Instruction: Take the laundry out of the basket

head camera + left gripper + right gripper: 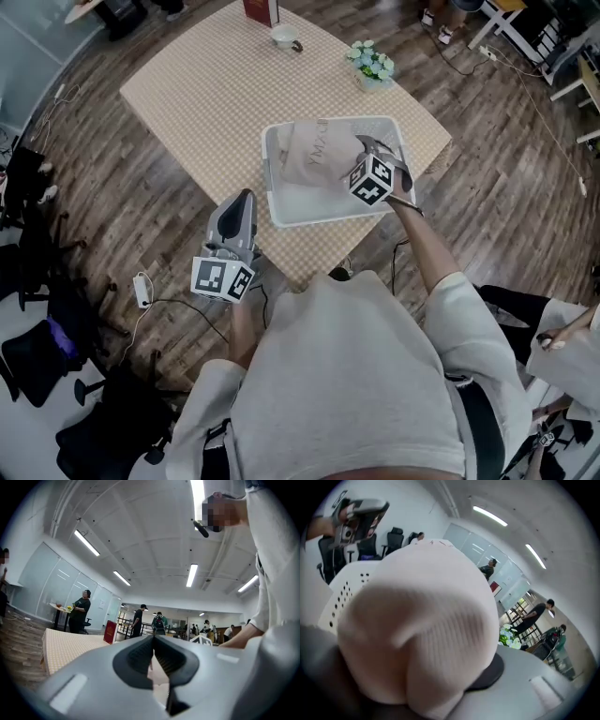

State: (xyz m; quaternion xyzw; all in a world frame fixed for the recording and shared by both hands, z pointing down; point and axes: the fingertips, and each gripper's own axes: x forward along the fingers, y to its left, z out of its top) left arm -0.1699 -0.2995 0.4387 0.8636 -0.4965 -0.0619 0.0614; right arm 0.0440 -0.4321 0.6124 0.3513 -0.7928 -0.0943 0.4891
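Observation:
A white perforated basket (pixel 281 192) stands near the front right corner of the checked table (pixel 197 94). A pale pink ribbed garment (pixel 314 150) lies heaped inside it. My right gripper (pixel 367 150) reaches down into the basket's right side and is shut on that garment (pixel 426 620), which bulges up between the jaws and hides most of them; one dark pad (pixel 492 670) shows beneath it. My left gripper (pixel 241 202) hovers at the table's front edge, left of the basket, shut with nothing in it; its pads (pixel 140 656) meet at the tip.
At the table's far side stand a white cup (pixel 286 39), a small pot of flowers (pixel 372 64) and a red-brown box (pixel 261 11). A power strip (pixel 142 291) and cable lie on the wooden floor. Dark office chairs (pixel 28 244) stand at left, another person (pixel 562 347) at right.

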